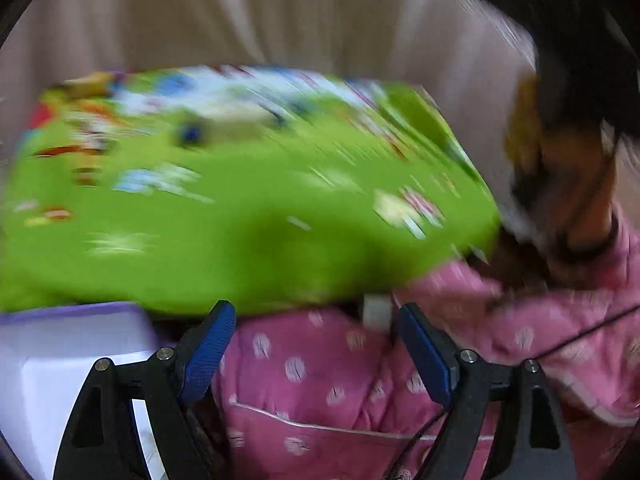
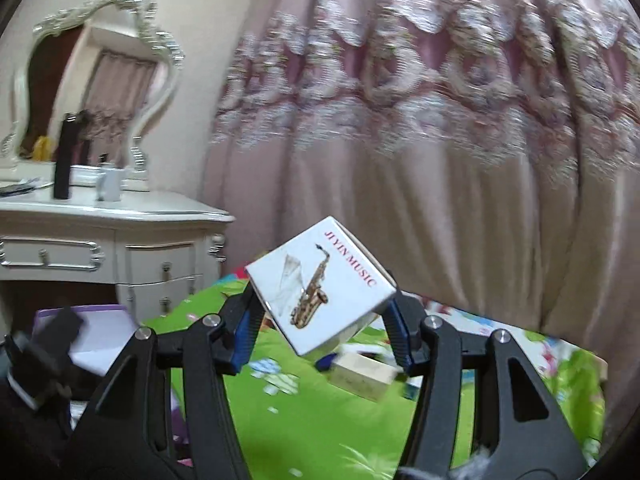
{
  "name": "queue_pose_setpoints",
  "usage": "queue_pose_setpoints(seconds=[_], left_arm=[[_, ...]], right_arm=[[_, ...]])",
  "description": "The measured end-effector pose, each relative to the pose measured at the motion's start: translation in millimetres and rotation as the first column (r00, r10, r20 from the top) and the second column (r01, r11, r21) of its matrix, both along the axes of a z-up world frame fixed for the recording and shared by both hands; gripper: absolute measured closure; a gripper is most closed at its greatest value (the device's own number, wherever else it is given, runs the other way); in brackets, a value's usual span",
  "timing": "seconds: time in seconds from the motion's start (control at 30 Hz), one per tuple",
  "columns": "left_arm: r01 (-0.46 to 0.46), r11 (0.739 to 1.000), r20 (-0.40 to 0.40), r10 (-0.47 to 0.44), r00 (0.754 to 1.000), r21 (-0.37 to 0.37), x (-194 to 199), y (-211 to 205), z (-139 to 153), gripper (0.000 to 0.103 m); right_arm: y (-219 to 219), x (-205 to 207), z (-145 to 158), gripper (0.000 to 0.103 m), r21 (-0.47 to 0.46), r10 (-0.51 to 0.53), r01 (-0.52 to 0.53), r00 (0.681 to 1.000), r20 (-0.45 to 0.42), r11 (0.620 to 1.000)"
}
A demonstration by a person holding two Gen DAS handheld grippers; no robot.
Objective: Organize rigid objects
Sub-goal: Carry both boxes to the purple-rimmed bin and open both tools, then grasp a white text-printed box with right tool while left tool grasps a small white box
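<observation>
Right tool (image 2: 320,320) clenched on one white box (image 2: 320,286), tilted, held above the green play mat (image 2: 304,420); printed with a saxophone and "JI YIN MUSIC" in red. Left tool (image 1: 316,344) released, blue pads apart over pink dotted fabric (image 1: 320,380). One pale wooden box (image 2: 362,376) on the mat just beyond, then one white dresser (image 2: 120,240) far left.

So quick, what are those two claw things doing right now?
Left gripper: open, holding nothing.
Right gripper: closed on a white saxophone box.
</observation>
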State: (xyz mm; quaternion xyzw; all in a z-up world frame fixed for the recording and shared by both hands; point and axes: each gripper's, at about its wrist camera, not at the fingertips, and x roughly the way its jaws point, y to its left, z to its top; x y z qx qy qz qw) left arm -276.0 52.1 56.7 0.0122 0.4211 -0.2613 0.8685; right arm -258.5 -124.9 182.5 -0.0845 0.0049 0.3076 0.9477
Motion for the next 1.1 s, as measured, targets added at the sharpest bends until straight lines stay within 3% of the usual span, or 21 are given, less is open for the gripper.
queue_pose_setpoints(seconds=[0.13, 0.3, 0.4, 0.43, 0.5, 0.53, 0.57, 0.6, 0.67, 0.7, 0.87, 0.97, 1.0, 1.07, 1.1], left_arm=[[0.21, 0.977, -0.136, -0.203, 0.97, 0.037, 26.9, -42.8, -36.9, 0.018], [0.271, 0.963, -0.232, -0.267, 0.935, -0.016, 51.0, -68.0, -58.8, 0.018], [0.332, 0.934, -0.348, -0.356, 0.867, -0.13, 63.8, -91.1, -71.4, 0.018], [0.343, 0.93, -0.394, -0.366, 0.843, -0.131, 66.6, -103.6, -78.4, 0.018], [0.341, 0.934, -0.448, -0.352, 0.822, -0.109, 69.9, -118.7, -87.0, 0.018], [0.309, 0.942, -0.488, -0.334, 0.806, -0.135, 75.4, -124.6, -92.5, 0.018], [0.264, 0.957, -0.509, -0.287, 0.812, -0.119, 80.9, -127.4, -96.7, 0.018], [0.235, 0.969, -0.509, -0.242, 0.826, -0.079, 85.3, -130.3, -98.7, 0.024], [0.201, 0.977, -0.486, -0.141, 0.862, 0.073, 89.1, -140.9, -106.5, 0.048], [0.191, 0.975, -0.489, -0.113, 0.865, 0.112, 89.8, -144.1, -111.6, 0.053], [0.202, 0.95, -0.442, -0.079, 0.893, 0.239, 83.4, -173.3, -121.7, 0.054], [0.193, 0.94, -0.447, -0.05, 0.893, 0.281, 83.8, -184.9, -129.8, 0.052], [0.198, 0.939, -0.446, -0.055, 0.893, 0.282, 82.5, -186.5, -128.8, 0.056], [0.208, 0.939, -0.427, -0.074, 0.901, 0.275, 75.0, -188.3, -123.9, 0.06], [0.208, 0.941, -0.422, -0.08, 0.903, 0.267, 74.6, -188.5, -122.6, 0.062]], right_arm=[[-32.7, 5.3, 1.8, 0.044, 0.007, -0.099, 0.099, 0.995, 0.015, 0.995], [-69.7, 18.5, -1.9, 0.044, 0.036, -0.187, 0.188, 0.982, -0.021, 0.981], [-82.1, 24.5, -3.8, 0.044, 0.052, -0.213, 0.215, 0.976, -0.035, 0.975], [-87.1, 25.6, -4.7, 0.044, 0.057, -0.218, 0.22, 0.975, -0.044, 0.974], [-91.6, 27.5, -2.7, 0.044, 0.058, -0.222, 0.225, 0.974, -0.047, 0.973], [-93.8, 27.7, -1.5, 0.044, 0.059, -0.226, 0.229, 0.973, -0.044, 0.972], [-98.2, 26.7, -0.2, 0.044, 0.064, -0.232, 0.234, 0.972, -0.038, 0.97], [-101.1, 26.9, 0.6, 0.044, 0.068, -0.236, 0.238, 0.971, -0.036, 0.969], [-106.8, 28.6, 3.7, 0.044, 0.079, -0.243, 0.245, 0.969, -0.032, 0.966], [-110.7, 29.2, 4.8, 0.044, 0.089, -0.246, 0.248, 0.969, -0.033, 0.965], [-123.2, 27.0, 4.7, 0.044, 0.111, -0.255, 0.257, 0.966, -0.031, 0.96], [-128.1, 27.6, 0.4, 0.044, 0.109, -0.258, 0.261, 0.965, -0.043, 0.959], [-129.8, 29.4, -1.8, 0.045, 0.111, -0.255, 0.259, 0.965, -0.057, 0.959], [-130.6, 34.4, -7.5, 0.074, 0.084, -0.261, 0.267, 0.962, -0.078, 0.96], [-130.5, 42.1, -12.0, 0.074, 0.052, -0.258, 0.264, 0.96, -0.106, 0.963]])
